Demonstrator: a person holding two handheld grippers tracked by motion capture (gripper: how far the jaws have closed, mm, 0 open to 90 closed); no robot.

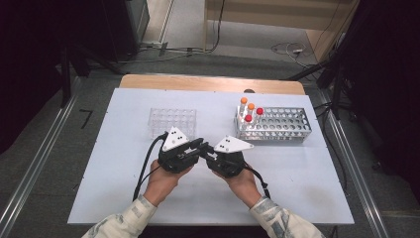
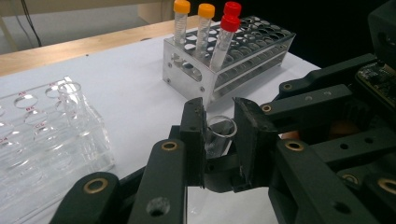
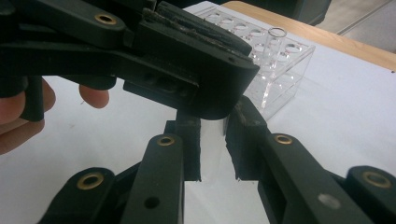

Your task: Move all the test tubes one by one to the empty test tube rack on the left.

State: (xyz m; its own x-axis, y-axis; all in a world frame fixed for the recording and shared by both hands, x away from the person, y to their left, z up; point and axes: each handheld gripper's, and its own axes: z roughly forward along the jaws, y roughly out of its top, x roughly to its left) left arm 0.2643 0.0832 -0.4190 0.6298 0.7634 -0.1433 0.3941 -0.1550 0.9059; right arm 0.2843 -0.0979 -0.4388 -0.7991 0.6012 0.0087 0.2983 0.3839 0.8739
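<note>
My two grippers meet tip to tip at the middle of the white table (image 1: 307, 173). The left gripper (image 1: 202, 145) is shut on a small clear glass tube (image 2: 223, 127), whose open rim shows between its pads (image 2: 200, 135). My right gripper (image 1: 206, 154) comes in from the other side. It is shut too, and the same tube shows as a faint clear strip (image 3: 213, 140) in the narrow gap between its fingers. One black finger (image 3: 201, 70) of the left gripper crosses just above the right gripper (image 3: 215, 128).
A clear acrylic rack (image 1: 172, 121) with one bare glass tube (image 2: 70, 100) stands behind the left gripper. A metal rack (image 1: 285, 126) at the back right holds two orange-capped tubes (image 1: 243, 101) and two red-capped tubes (image 1: 259, 111). Cables trail toward the person.
</note>
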